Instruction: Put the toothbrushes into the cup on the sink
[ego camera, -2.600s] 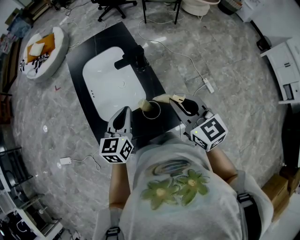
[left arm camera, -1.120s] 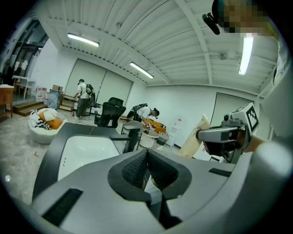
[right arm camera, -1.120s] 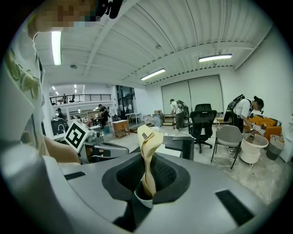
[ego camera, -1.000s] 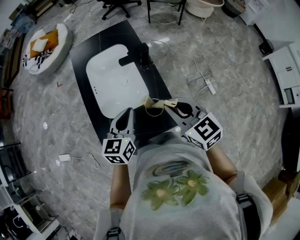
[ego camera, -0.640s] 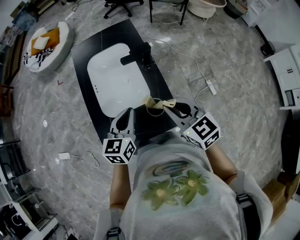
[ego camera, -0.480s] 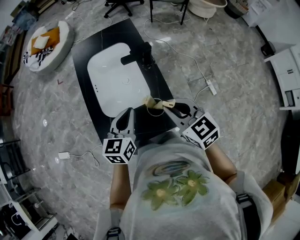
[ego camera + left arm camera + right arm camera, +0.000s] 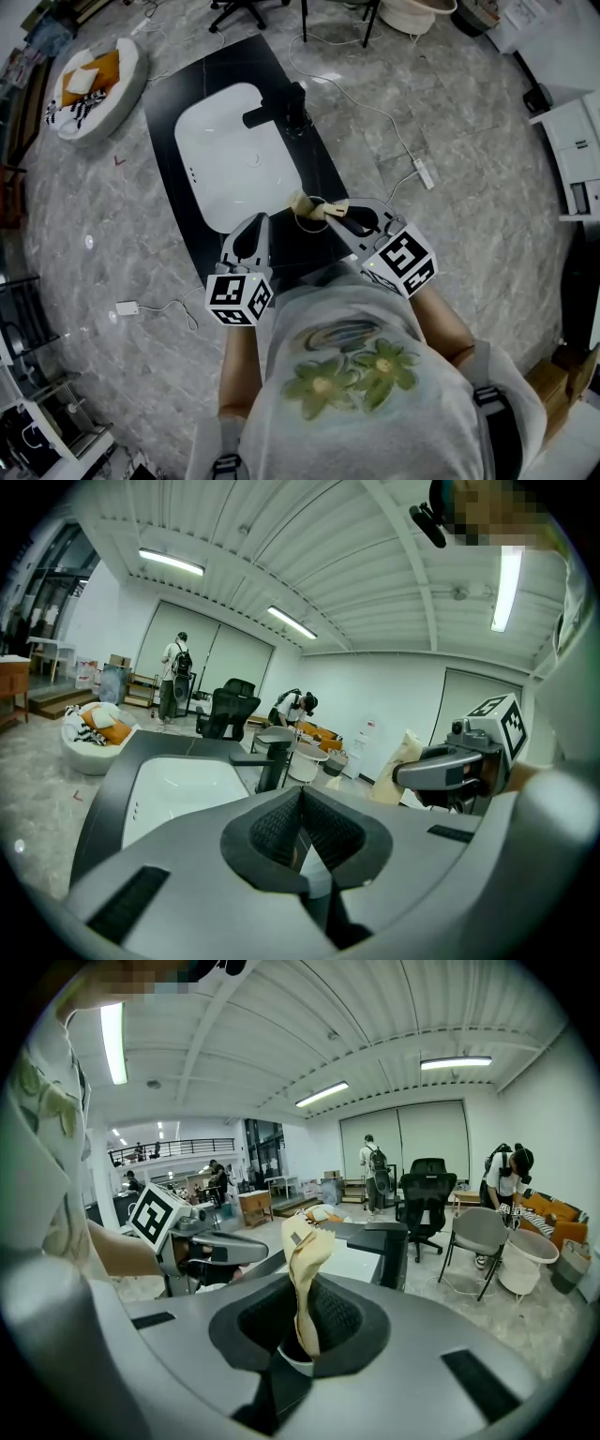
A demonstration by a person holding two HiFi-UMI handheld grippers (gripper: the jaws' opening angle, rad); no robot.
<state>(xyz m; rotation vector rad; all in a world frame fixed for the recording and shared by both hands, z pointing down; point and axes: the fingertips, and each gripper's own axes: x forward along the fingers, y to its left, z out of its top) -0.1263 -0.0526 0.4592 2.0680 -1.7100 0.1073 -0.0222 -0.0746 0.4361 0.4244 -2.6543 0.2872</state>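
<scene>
Since the first earlier picture, the right gripper (image 7: pixel 347 210) has been brought in toward 9 o'clock. The cream toothbrush (image 7: pixel 325 208) is now held at the rim of the cup (image 7: pixel 307 221), not off to its side. The left gripper (image 7: pixel 251 228) is seen in the same spot as before.

A black counter (image 7: pixel 319 169) is laid flat on a grey marble floor (image 7: pixel 450 206). A white sink (image 7: pixel 230 150) is set into it, with a black tap (image 7: pixel 281 105) at the sink's 1 o'clock. The cup is placed on the counter at the sink's 5 o'clock corner. Around the room, a round cushion (image 7: pixel 89 84) is seen at 10 o'clock, a white plug strip (image 7: pixel 422 173) at 2 o'clock and a white cabinet (image 7: pixel 577 141) at 3 o'clock.

The right gripper's jaws are clamped on the lower end of the toothbrush. The left gripper's jaws are pressed together with nothing between them.

Most of the cup is covered by the toothbrush and the right gripper, so it cannot be told if the tip is inside. Another cream piece (image 7: pixel 298 200) is seen at the cup's 11 o'clock, but what it is cannot be made out. The near end of the counter is hidden behind the grippers and the flowered shirt (image 7: pixel 356 375). A chair (image 7: pixel 239 9) is cut off at 12 o'clock.
</scene>
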